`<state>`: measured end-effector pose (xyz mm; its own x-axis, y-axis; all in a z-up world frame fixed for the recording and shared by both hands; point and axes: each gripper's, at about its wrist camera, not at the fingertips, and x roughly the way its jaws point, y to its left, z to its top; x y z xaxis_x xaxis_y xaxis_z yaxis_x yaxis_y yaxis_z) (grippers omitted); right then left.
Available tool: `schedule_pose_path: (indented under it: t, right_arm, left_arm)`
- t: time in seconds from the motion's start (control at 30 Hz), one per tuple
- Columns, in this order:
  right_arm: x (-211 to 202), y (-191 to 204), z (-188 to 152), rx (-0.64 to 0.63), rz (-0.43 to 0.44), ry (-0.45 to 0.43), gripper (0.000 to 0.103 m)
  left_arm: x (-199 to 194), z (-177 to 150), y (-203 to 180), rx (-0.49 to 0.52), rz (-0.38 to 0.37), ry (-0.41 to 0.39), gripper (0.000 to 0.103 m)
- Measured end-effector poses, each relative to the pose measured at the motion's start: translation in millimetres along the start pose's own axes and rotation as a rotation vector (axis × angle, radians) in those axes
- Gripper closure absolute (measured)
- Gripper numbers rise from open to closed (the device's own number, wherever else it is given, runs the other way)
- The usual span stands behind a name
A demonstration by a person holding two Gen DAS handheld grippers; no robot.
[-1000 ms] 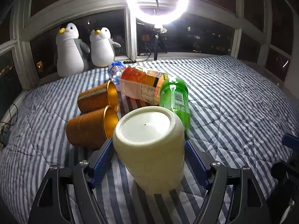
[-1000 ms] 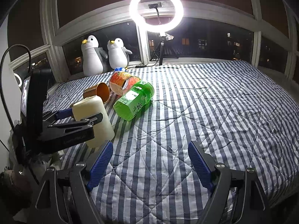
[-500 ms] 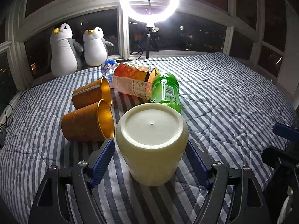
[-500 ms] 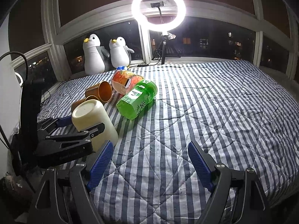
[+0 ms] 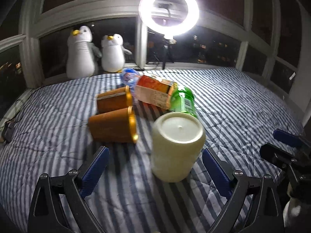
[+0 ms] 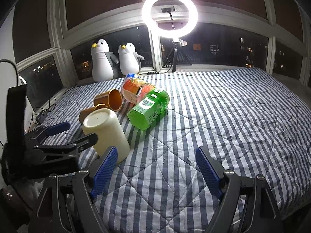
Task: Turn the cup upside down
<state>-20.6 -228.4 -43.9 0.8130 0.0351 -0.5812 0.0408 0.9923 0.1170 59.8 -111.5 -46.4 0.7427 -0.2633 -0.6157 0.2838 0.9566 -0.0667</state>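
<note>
A cream cup [image 5: 176, 147] stands upside down on the striped bedspread, base up; it also shows in the right wrist view [image 6: 106, 134]. My left gripper [image 5: 155, 171] is open, its blue fingers apart from the cup, which stands free a little ahead between them and right of centre. In the right wrist view the left gripper [image 6: 64, 136] sits left of the cup. My right gripper [image 6: 155, 171] is open and empty over bare bedspread, right of the cup.
Two orange cups [image 5: 114, 124] lie on their sides left of the cream cup. A green bottle [image 5: 181, 101], an orange-labelled bottle [image 5: 155, 93] and a water bottle [image 5: 128, 76] lie behind. Two penguin toys [image 5: 93, 56] and a ring light [image 5: 168, 13] stand at the window.
My left gripper has let go of the cream cup and drawn back and to the left; the cup now stands free on the bed. The right gripper has hardly moved.
</note>
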Motion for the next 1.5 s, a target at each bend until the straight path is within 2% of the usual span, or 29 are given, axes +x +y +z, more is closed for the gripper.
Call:
schedule_pose_path:
  t: [0.2, 0.4, 0.5, 0.73, 1.5]
  right_arm:
    - [-6.0, 14.4, 3.5, -0.006, 0.014, -0.041, 0.019]
    - [-16.0, 30.3, 0.8, -0.022, 0.002, -0.087, 0.01]
    - [-20.2, 36.1, -2.6, -0.02, -0.003, -0.104, 0.008]
    - [-27.8, 46.8, -9.7, -0.025, -0.035, -0.133, 0.008]
    - [-36.7, 50.6, -7.1, -0.013, -0.044, -0.159, 0.007]
  left_arm:
    - [-40.8, -4.5, 21.4, -0.051, 0.072, -0.061, 0.004]
    - [-78.8, -8.8, 31.4, -0.037, 0.174, -0.119, 0.003]
    - [-90.9, -10.3, 32.5, -0.039, 0.202, -0.133, 0.002]
    - [-108.9, -15.9, 36.5, -0.06, 0.208, -0.152, 0.0]
    - [-113.1, -15.1, 36.6, -0.068, 0.215, -0.159, 0.0]
